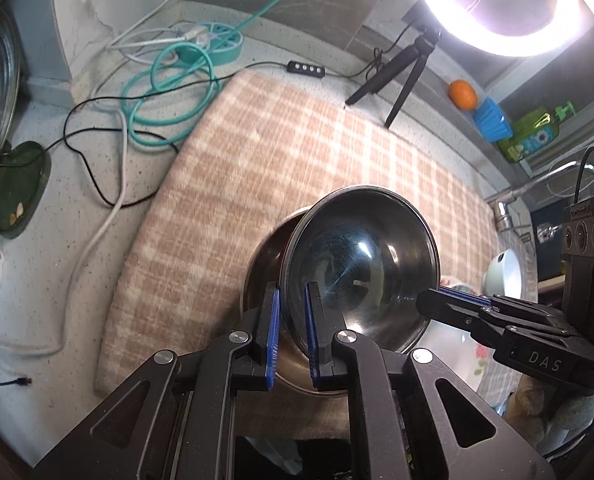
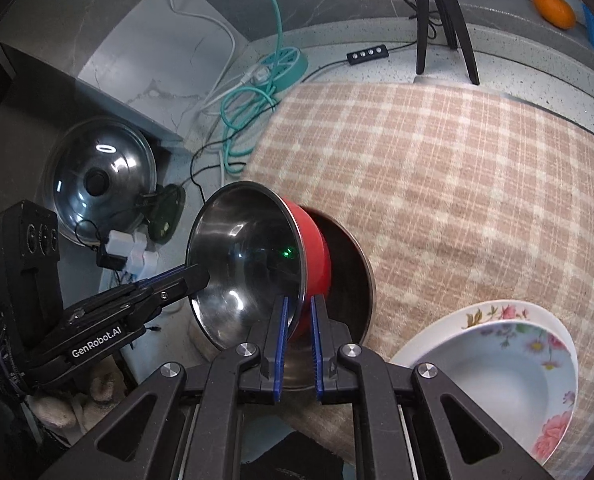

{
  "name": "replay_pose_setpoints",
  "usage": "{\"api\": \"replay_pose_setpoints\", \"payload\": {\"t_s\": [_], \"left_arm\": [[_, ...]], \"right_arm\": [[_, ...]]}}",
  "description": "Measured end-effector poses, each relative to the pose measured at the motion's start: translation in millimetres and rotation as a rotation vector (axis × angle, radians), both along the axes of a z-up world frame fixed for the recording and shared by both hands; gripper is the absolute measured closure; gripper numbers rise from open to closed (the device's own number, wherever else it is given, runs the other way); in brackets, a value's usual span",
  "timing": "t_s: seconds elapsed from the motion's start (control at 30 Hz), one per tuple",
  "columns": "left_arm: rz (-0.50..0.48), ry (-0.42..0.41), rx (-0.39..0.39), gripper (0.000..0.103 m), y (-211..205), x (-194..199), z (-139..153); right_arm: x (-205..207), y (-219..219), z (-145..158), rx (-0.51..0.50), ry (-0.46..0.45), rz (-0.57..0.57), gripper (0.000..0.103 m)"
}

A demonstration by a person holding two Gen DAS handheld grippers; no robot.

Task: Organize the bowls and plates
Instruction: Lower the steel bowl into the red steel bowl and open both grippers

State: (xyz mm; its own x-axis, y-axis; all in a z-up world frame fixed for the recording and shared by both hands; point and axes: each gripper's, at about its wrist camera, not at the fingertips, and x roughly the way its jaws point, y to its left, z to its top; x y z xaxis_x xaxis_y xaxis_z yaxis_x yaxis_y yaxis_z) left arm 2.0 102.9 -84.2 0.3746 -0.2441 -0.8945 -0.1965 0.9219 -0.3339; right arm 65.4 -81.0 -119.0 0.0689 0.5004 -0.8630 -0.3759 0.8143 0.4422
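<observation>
1. Left wrist view: the left claw [image 1: 293,312] is clenched on the near rim of a steel bowl [image 1: 361,264], one blue pad [image 1: 274,332] outside the wall and one inside. The bowl is tilted, its mouth facing the camera, and it overlaps a second steel bowl [image 1: 267,256] lying on the checked cloth [image 1: 297,152] that covers the counter [image 1: 49,272]. The right claw [image 1: 433,302] comes in from the right and touches the tilted bowl's rim (its pads look pressed together there). A ring light [image 1: 497,0] glares at the top.

2. Right wrist view: the right claw [image 2: 299,320] is clenched on the rim of the same bowl [image 2: 245,264], whose outside is red (visible only from here). Behind it lies the other steel bowl [image 2: 349,264]. The left claw [image 2: 195,276] meets the opposite rim. Two flowered plates [image 2: 509,376] sit stacked on the cloth [image 2: 457,168] at lower right. A glass pot lid [image 2: 101,176] leans at left.
</observation>
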Motion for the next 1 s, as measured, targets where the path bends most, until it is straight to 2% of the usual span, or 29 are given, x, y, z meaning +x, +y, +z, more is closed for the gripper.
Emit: {"api": "replay_pose_setpoints", "payload": {"t_s": [0.53,1.0], "left_arm": [[-0.034,0.058,0.037,0.093,-9,3,-17],[-0.04,0.095,0.038,0.093,-11,8,-27]], "right_arm": [[-4,8,-25,-0.1,-0.001,0.037,0.093],[0,14,-37,-0.138,0.035,0.053,0.09]]}}
